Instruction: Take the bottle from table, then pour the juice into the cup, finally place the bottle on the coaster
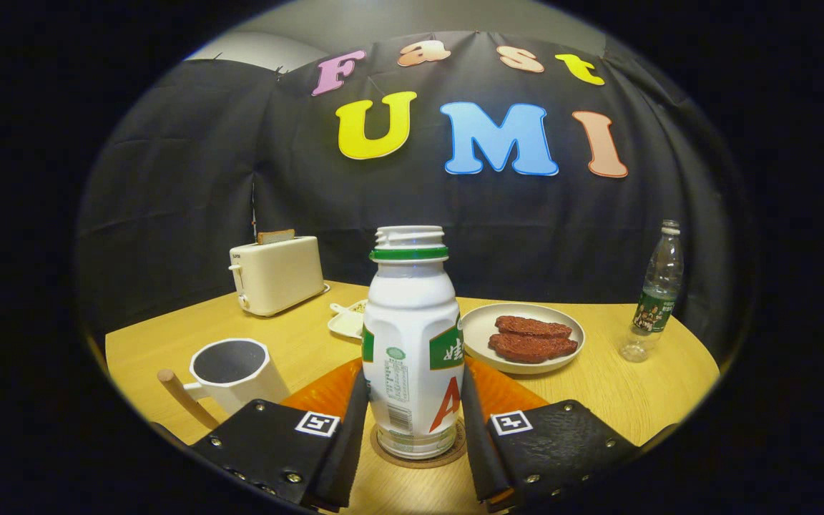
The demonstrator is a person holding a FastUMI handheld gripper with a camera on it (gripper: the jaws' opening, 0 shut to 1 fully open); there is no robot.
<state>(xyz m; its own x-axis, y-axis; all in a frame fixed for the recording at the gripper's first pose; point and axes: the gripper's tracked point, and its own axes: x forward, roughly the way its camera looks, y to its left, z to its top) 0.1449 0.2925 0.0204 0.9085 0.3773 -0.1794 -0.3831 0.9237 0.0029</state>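
**Between the fingers: bottle upright on the coaster**

Between the two fingers of the gripper stands the bottle, white with a green collar, its cap off and its open mouth pointing straight up — long axis vertical, with no tilt to see. Its base sits on the round coaster, whose brown rim shows around the foot. Each finger lies along a side of the bottle's lower body; whether they press on it or merely flank it cannot be told, though no clear gap shows on either side.

Just left of the fingers is the cup, a white faceted mug with a dark inside and a wooden handle sticking out toward the left. An orange mat lies behind the bottle. Beyond it, a plate holds two reddish-brown slabs of food, and a small white dish peeks out from behind the bottle. Farther back on the left sits a cream toaster with a slice in its slot; well apart on the right stands a clear water bottle.

All of this rests on a light wooden table — black cloth walls close the booth behind.
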